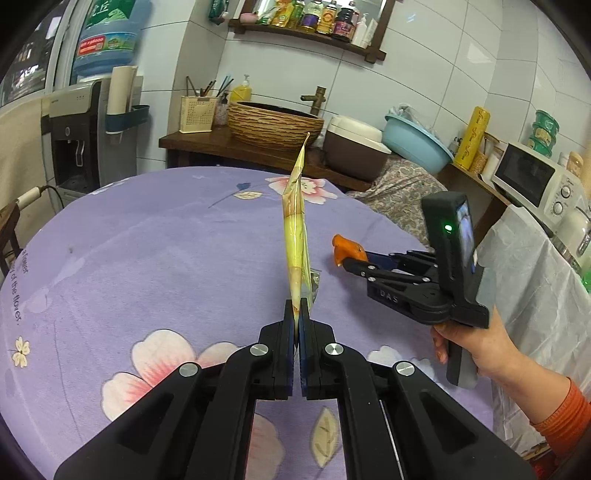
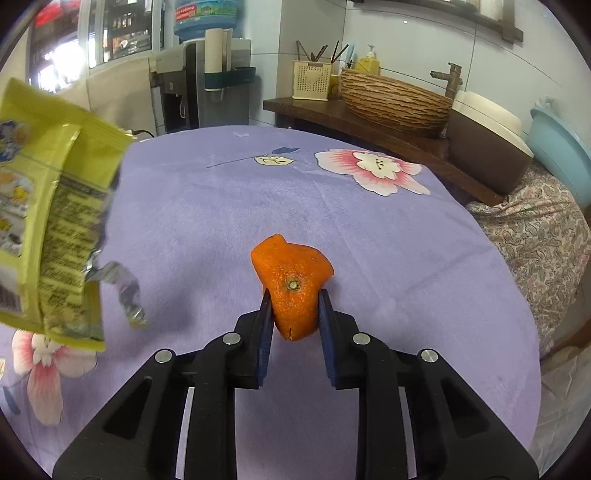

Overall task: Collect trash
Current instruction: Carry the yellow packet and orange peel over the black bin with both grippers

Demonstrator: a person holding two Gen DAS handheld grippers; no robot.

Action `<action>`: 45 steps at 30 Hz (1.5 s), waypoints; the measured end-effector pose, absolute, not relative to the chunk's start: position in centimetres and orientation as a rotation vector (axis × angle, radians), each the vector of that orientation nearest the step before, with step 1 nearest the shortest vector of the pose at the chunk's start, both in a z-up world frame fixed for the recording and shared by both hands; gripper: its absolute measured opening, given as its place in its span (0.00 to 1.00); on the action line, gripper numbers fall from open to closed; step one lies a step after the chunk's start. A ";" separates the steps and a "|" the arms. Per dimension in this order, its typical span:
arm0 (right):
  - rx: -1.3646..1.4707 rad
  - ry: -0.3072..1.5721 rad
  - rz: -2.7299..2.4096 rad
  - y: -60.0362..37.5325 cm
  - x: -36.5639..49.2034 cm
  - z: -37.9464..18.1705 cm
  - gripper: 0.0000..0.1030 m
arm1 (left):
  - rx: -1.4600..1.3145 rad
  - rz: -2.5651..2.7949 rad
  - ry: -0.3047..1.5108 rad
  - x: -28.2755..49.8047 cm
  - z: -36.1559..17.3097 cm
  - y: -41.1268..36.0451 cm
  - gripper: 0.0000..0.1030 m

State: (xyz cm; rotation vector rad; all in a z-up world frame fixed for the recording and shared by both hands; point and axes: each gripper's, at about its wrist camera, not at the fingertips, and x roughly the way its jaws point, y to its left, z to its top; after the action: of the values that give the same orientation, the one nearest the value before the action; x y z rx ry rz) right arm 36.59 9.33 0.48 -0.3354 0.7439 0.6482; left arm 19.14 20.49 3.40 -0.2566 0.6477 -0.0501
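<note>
Clamping a yellow snack wrapper (image 1: 295, 236) edge-on at frame centre, my left gripper (image 1: 295, 314) is fully closed. My right gripper (image 2: 293, 310) pinches an orange peel (image 2: 291, 284) above the purple floral tablecloth (image 2: 221, 206).

Place: a home kitchen
Upper left: water cooler (image 1: 79, 122)
Right edge: microwave (image 1: 532, 177)
Top: shelf of sauce bottles (image 1: 317, 16)

The left gripper (image 1: 296, 308) points downward, its jaws pinched tight together. The right gripper (image 2: 294, 300) tilts down, jaws narrowed to a small gap. A hand (image 1: 476, 345) in an orange sleeve (image 1: 565, 413) grips its handle.
</note>
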 end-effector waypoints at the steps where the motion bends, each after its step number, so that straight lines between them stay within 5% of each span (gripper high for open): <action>1: -0.329 0.739 0.656 8.6 36.2 0.7 0.23 | -0.253 -0.055 0.647 19.2 3.5 20.0 0.03; 27: -0.173 0.589 0.503 -17.1 24.2 3.5 0.24 | -0.142 -0.390 0.647 22.0 4.2 -0.1 0.03; 45: -0.026 0.672 0.224 -30.9 22.3 -2.8 0.24 | -0.066 -0.565 0.776 27.8 0.3 -14.1 0.03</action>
State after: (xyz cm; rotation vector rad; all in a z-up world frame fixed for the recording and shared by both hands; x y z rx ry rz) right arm 22.26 -30.90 -2.76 -0.0262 0.6715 0.2236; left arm 27.78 -14.11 0.29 -0.0659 0.7756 -0.5653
